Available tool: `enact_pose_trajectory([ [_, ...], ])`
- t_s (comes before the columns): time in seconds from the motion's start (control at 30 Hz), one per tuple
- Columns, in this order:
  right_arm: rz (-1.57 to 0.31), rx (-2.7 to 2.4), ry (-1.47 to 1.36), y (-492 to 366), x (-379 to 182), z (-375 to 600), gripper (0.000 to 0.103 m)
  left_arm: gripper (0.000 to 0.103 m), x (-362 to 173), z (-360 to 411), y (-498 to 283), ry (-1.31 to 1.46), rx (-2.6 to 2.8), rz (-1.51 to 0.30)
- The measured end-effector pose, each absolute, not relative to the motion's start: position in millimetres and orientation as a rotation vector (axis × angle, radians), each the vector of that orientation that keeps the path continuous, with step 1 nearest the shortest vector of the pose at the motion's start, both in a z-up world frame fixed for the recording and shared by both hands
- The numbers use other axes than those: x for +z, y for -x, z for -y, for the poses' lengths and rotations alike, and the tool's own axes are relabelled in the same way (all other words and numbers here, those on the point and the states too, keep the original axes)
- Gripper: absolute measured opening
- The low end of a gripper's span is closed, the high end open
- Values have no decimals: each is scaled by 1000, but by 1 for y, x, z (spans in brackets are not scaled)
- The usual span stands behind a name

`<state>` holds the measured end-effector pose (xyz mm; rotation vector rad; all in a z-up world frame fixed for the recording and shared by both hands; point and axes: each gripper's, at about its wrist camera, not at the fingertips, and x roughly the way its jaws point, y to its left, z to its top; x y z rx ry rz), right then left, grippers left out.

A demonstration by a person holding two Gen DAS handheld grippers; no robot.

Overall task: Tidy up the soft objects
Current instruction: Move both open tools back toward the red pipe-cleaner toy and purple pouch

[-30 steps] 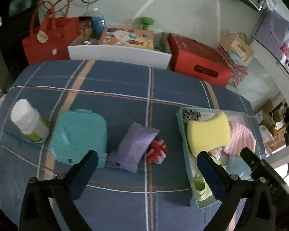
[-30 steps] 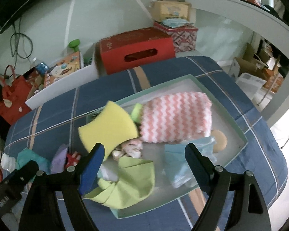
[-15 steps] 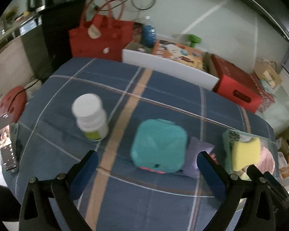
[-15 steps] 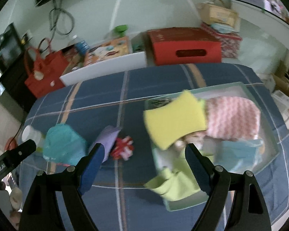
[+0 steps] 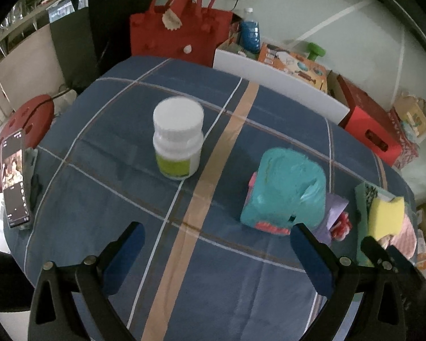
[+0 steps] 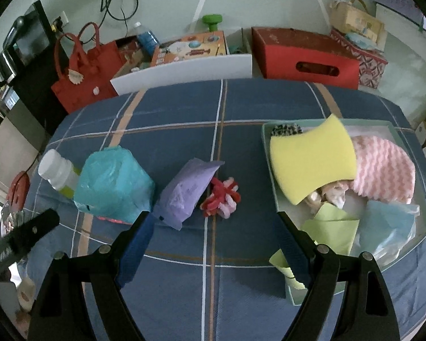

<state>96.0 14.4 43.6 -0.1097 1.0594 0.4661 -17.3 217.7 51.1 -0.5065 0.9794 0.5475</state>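
on the blue plaid tablecloth (image 6: 184, 108) three soft things lie in a row: a teal plastic-wrapped pack (image 6: 113, 184), a purple pouch (image 6: 186, 191) touching its right side, and a red-and-pink fuzzy toy (image 6: 221, 196) just beside the pouch. to the right sits the pale green tray (image 6: 269, 176), already piled up: a yellow sponge (image 6: 312, 159) leans over its left part, a pink zigzag cloth (image 6: 383, 170) sits just right of it, a light green cloth (image 6: 332, 227) droops over the near rim, and a light blue bag (image 6: 389, 227) fills the near right corner. the right gripper (image 6: 213, 244) hangs above the cloth in front of the pouch and toy, jaws spread wide, nothing between them. the left gripper (image 5: 218, 255) is likewise parted and empty, pointing at bare cloth between the white pill bottle (image 5: 177, 139) and the teal pack. a phone (image 5: 14, 182) lies at the table's left edge; beyond the far edge stand a red tote bag (image 6: 85, 68) and a red box (image 6: 304, 54).
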Motion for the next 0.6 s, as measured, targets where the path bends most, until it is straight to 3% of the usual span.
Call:
enact_pose_trajectory([
  [0.6, -1101, 450, 124, -112, 16, -15, 86, 103, 24, -204, 10, 470, 488, -1080],
])
